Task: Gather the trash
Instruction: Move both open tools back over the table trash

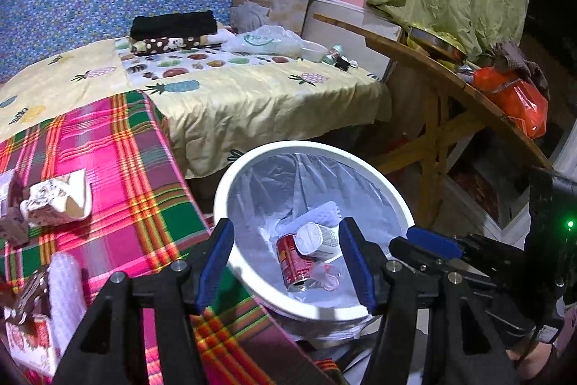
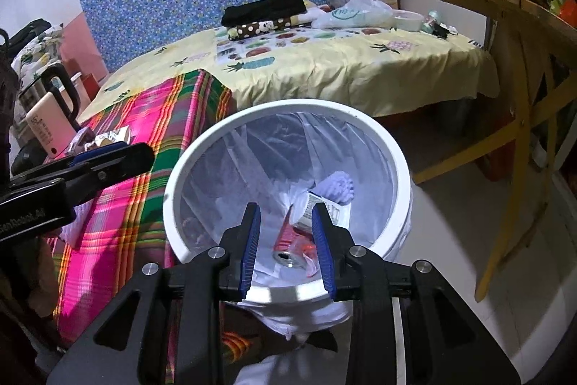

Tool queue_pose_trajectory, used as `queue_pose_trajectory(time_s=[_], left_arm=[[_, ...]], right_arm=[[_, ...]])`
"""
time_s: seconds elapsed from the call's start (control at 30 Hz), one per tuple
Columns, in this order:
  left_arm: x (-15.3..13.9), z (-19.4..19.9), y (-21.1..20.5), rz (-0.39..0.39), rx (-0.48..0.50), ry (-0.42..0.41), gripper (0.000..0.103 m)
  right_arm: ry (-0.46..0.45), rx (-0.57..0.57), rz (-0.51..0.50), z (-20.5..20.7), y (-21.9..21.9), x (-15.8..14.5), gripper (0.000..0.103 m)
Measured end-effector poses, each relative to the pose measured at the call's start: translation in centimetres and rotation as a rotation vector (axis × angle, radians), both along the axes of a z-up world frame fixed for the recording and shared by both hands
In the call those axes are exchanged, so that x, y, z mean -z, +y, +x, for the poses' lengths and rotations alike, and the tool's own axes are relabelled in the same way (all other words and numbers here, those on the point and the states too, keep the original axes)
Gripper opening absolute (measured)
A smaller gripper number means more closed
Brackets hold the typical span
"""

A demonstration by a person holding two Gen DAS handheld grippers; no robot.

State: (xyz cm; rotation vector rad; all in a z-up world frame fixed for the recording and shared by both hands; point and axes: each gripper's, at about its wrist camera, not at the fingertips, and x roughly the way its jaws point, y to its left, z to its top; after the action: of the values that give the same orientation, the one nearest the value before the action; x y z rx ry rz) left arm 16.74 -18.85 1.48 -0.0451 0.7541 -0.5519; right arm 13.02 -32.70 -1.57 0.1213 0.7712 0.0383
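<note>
A white bin (image 1: 230,175) with a clear liner stands on the floor beside the bed. In it lie a red can (image 1: 290,258), a white labelled tub (image 1: 317,239), a white foam piece (image 1: 324,210) and a clear wrapper (image 1: 326,276). My left gripper (image 1: 286,226) hangs open above the bin's mouth, its blue pads wide apart and holding nothing. My right gripper (image 2: 285,208) hovers over the same bin (image 2: 187,165), jaws partly apart and empty, with the can (image 2: 288,240) and tub (image 2: 333,213) showing below the gap. Each gripper also shows from the side in the other's view.
Crumpled paper (image 1: 57,201), a white bubbly sheet (image 1: 65,291) and a patterned box (image 1: 29,341) lie on the plaid cloth (image 1: 126,168). The yellow-sheeted bed (image 1: 252,96) carries a plastic bag (image 1: 267,40). A wooden table (image 1: 450,85) with an orange bag (image 1: 515,100) stands at right.
</note>
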Motion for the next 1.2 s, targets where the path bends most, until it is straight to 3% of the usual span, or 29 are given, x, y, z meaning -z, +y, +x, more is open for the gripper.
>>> queue_pose_trajectory(time_s=[0.73,1.2], left_arm=[[-0.5,-5.5,7.6,0.05,-0.204,-0.05,0.062],[-0.3,-8.7,12.4,0.106,-0.36,-0.067,0.062]], right_arm=[[-0.082,-0.068,0.02,-2.8,2.6,-2.4,0.031],[-0.061,-0.226,0.028,-3.1,8.1,-2.0,0.031]])
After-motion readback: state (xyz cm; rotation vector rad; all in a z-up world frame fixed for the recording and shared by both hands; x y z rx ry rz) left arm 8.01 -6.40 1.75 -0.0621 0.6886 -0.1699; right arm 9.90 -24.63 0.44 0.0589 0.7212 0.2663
